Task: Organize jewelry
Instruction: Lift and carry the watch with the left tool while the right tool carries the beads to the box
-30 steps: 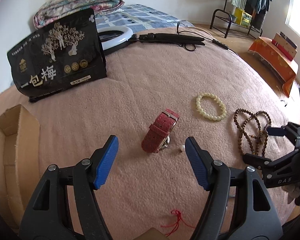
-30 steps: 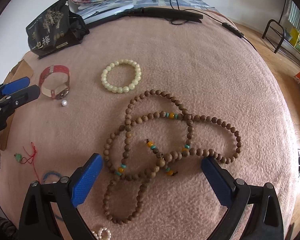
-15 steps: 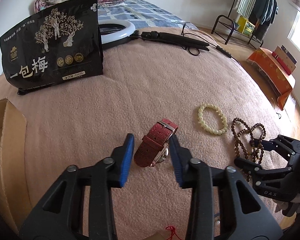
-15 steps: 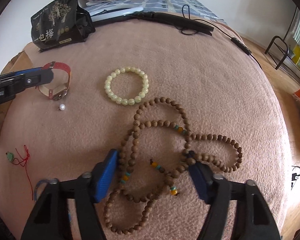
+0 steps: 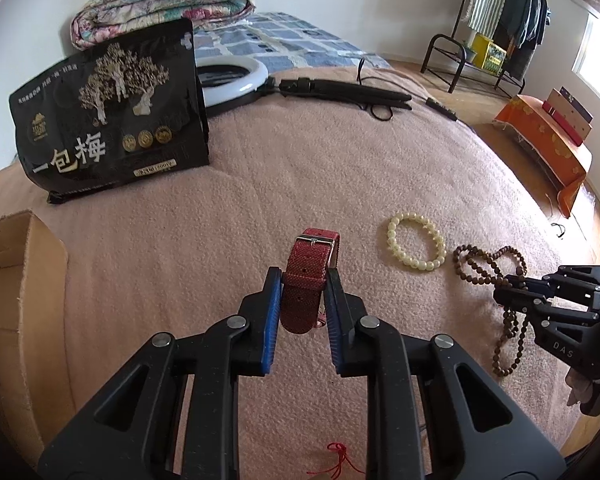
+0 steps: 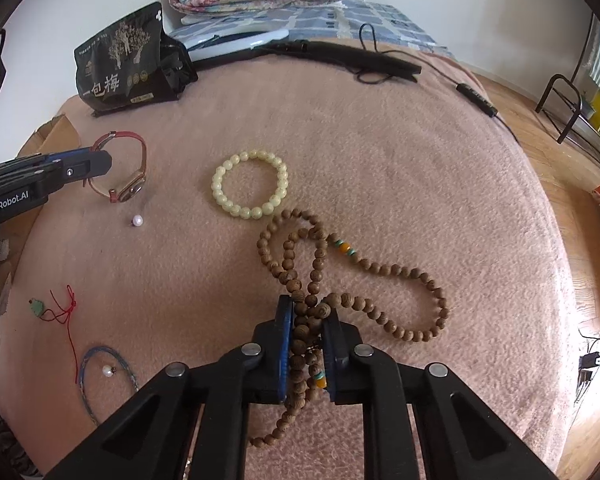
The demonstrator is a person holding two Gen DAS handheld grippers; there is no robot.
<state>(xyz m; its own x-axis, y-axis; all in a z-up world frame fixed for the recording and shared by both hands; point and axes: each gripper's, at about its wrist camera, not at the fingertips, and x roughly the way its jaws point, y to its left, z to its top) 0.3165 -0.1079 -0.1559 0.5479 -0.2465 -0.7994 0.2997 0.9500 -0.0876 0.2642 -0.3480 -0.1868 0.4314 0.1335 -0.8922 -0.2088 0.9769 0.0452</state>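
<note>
Left tool [image 5: 302,300] clamped on the red watch [image 5: 306,280] strap; right tool [image 6: 307,344] closed on gathered strands of the wooden bead necklace [image 6: 380,272]. Cream bracelet [image 6: 250,189] lies between them on the pink blanket [image 6: 380,140]. Cardboard box [image 5: 8,280] at the left edge; black bag [image 5: 112,116] and ring light [image 5: 232,82] behind; wooden floor [image 5: 500,120] to the right.

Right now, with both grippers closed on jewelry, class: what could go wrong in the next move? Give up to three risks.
1. The right gripper pinches only a few strands of the wooden bead necklace; loose loops may drag or tangle when lifted.
2. Those loops lie close to the pale bead bracelet and might snag it.
3. The left gripper holds the red-strap watch by its strap, so the watch could swing or slip.
</note>
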